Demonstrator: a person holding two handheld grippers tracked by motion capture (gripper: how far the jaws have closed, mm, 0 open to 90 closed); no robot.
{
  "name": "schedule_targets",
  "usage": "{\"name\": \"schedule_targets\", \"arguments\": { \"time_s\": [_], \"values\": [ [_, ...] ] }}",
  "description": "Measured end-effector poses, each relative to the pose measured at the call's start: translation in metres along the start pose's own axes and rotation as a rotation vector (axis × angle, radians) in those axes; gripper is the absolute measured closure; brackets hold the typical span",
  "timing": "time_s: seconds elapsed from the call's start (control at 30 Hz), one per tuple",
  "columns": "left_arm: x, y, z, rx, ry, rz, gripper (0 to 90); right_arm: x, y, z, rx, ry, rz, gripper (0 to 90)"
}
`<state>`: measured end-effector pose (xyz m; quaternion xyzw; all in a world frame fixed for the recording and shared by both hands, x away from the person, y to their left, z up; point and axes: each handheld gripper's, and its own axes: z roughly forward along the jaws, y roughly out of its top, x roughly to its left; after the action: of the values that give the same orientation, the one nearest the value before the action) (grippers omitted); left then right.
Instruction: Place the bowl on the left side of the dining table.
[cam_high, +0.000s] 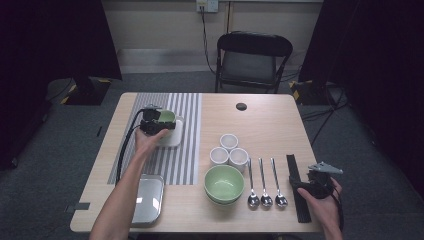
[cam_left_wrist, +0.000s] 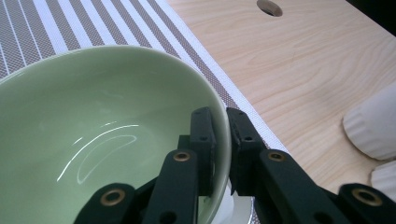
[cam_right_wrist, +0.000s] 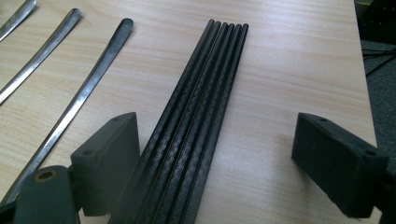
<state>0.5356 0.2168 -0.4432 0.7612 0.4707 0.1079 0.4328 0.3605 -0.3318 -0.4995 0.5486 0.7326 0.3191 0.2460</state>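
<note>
Left gripper (cam_left_wrist: 221, 140), jaws pinching the unmarked green bowl's (cam_left_wrist: 93, 126) rim.

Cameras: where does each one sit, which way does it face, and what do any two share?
High view: above the table's near edge, looking forward and down; both forearms show.
Left gripper view: rides the left gripper, jaws clamped on the green bowl rim.
Right gripper view: rides the right gripper, open over the chopsticks.
Shared: spoons in high and right gripper views.
</note>
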Motion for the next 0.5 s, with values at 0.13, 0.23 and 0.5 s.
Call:
{"name": "schedule_targets", "arguments": {
  "time_s": [0.13,0.23,0.5],
  "values": [
    [0.002,0.0,0.0,0.018,-0.026,-0.005,81.0,0.0,0.0,0.0,0.0,0.0,0.0,14.3],
    [0.002,-0.002,0.002,0.026,-0.04,-0.001,80.1,0.0,0.0,0.0,0.0,0.0,-0.001,14.2],
    [0.008,0.003,-0.014,-0.014,-0.074,-0.022,63.9,0.0,0.0,0.0,0.0,0.0,-0.001,14.3]
  ]
}}
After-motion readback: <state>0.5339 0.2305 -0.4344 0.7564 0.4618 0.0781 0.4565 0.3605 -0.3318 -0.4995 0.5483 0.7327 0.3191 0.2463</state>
